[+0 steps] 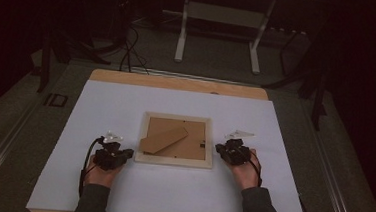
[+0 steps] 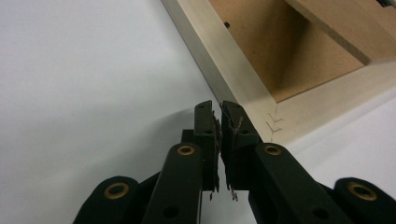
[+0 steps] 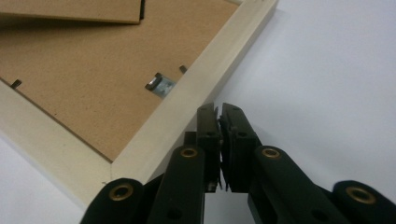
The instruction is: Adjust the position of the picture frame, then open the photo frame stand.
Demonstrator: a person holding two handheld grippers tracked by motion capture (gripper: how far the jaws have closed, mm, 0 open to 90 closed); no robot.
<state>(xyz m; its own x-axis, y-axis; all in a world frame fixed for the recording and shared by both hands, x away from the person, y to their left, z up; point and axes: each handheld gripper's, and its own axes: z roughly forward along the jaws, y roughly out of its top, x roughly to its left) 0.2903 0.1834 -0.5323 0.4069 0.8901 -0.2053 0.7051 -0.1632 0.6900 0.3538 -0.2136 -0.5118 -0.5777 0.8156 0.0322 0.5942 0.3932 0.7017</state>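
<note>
picture frame (image 1: 175, 139) lies face down at the middle of the white worktop (image 1: 126, 101), its backing board up and its stand flap (image 1: 163, 139) slanting across it. long axis runs left to right, near edge parallel to the worktop's near edge. judged light and stiff, pale wood smooth; glass possibly underneath, so fragile. best hold: the wooden side rails, not the flap. left gripper (image 2: 220, 108) sits just beside the left rail, right gripper (image 3: 218, 109) beside the right rail; both sets of jaws are nearly pressed together, pinching nothing.
</note>
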